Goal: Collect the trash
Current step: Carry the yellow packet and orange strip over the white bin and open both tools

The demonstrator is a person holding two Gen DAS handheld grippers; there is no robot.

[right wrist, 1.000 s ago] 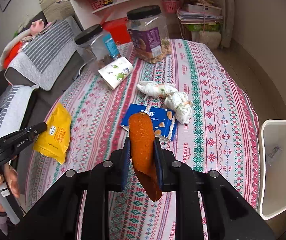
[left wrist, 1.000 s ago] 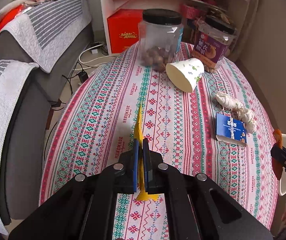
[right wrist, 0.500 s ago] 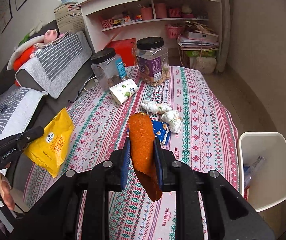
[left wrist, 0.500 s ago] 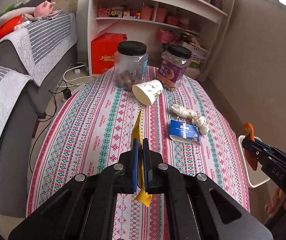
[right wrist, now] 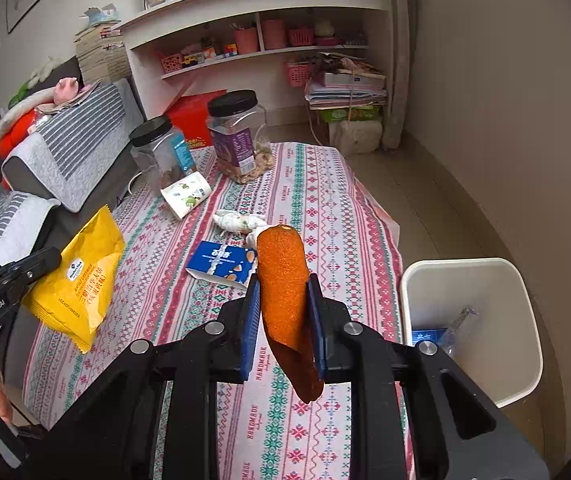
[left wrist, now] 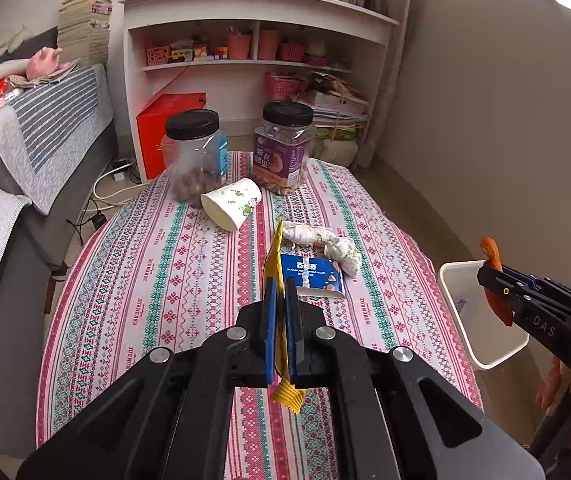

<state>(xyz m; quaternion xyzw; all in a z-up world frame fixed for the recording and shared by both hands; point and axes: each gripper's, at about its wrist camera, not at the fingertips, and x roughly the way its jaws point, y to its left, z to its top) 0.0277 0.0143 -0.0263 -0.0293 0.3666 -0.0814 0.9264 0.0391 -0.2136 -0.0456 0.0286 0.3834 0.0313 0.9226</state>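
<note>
My left gripper [left wrist: 280,286] is shut on a yellow snack bag [left wrist: 275,256], seen edge-on in the left wrist view and flat in the right wrist view [right wrist: 79,280], hanging above the table's left side. My right gripper [right wrist: 283,280] is shut on an orange peel [right wrist: 285,292], held above the table's right part near the white bin [right wrist: 465,268]. In the left wrist view the peel [left wrist: 492,280] hangs over the bin [left wrist: 451,292]. On the patterned tablecloth [left wrist: 165,264] lie a blue box [left wrist: 311,276], crumpled white tissue [left wrist: 325,240] and a tipped paper cup [left wrist: 231,204].
Two black-lidded jars [left wrist: 195,156] [left wrist: 285,148] stand at the table's far end. A grey sofa [left wrist: 13,168] runs along the left. A white shelf unit [left wrist: 253,60] and a red box [left wrist: 169,124] are behind. The bin holds a blue wrapper [right wrist: 429,336] and clear plastic.
Both grippers have risen and drawn back from the table, each keeping its grip. The view now takes in the whole table and shelf, and the bin shows more fully at the right.
</note>
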